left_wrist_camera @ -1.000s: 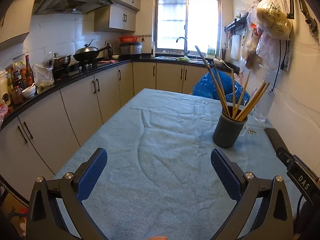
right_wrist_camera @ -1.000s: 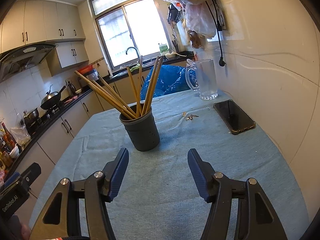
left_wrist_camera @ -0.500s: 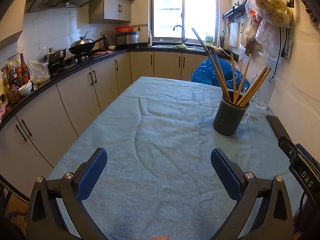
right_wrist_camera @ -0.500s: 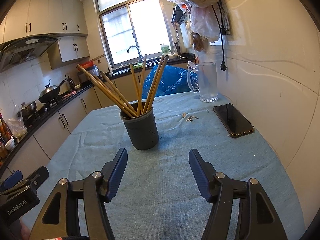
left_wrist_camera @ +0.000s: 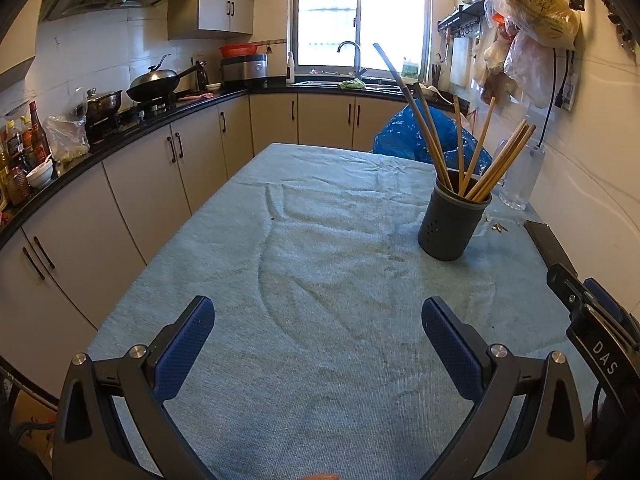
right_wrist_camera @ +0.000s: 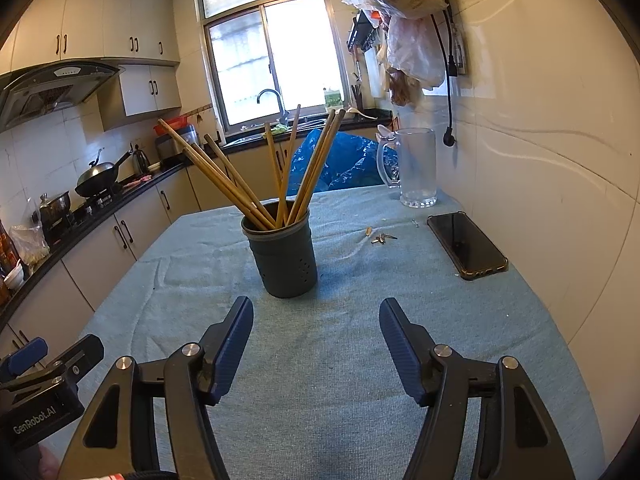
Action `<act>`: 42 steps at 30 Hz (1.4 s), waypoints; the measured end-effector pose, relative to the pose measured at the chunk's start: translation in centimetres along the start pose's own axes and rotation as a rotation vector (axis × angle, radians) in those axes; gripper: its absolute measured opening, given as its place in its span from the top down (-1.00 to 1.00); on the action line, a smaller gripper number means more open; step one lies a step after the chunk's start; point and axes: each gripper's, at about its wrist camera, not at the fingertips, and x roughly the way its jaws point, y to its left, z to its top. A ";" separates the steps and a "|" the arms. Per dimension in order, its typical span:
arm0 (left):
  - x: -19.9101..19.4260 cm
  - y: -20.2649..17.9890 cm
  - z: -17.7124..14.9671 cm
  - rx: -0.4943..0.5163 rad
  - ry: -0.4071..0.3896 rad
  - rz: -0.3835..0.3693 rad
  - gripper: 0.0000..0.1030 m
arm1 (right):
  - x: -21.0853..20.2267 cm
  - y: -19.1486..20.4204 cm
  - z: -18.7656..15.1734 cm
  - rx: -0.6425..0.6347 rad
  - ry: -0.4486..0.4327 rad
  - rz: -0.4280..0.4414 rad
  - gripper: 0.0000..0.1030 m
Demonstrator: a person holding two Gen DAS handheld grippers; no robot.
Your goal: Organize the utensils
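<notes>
a table (left_wrist_camera: 320,264) draped in a pale blue cloth (right_wrist_camera: 328,360) fills the middle of a kitchen, its right edge running along a white wall. on the cloth, toward the far right, a dark grey utensil holder (right_wrist_camera: 282,252) stands upright, and a bunch of wooden chopsticks (right_wrist_camera: 280,176) fans out of its mouth, some leaning left, some right.

the left gripper (left_wrist_camera: 318,336) hovers low over the near end of the table, level and pointing down its length, its two blue-padded fingers (left_wrist_camera: 186,340) spread wide with only bare cloth between them. the holder sits well ahead of it and off to its right. the right gripper (right_wrist_camera: 316,340) is held level too, just beside the left one, aimed almost straight at the holder; its fingers (right_wrist_camera: 234,344) are likewise parted and grip nothing, and the holder stands a little beyond the fingertips, slightly left of the gap.

behind the holder, near the wall, a clear glass pitcher (right_wrist_camera: 416,168) stands upright. a black phone (right_wrist_camera: 466,244) lies flat on the cloth by the wall, between pitcher and gripper. a few small keys (right_wrist_camera: 382,237) lie between the phone and the holder, apart from both.
</notes>
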 end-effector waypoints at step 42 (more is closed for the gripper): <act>0.6 0.6 -0.7 0.009 0.033 -0.018 -1.00 | 0.1 -0.1 -0.3 -0.009 -0.008 -0.018 -0.41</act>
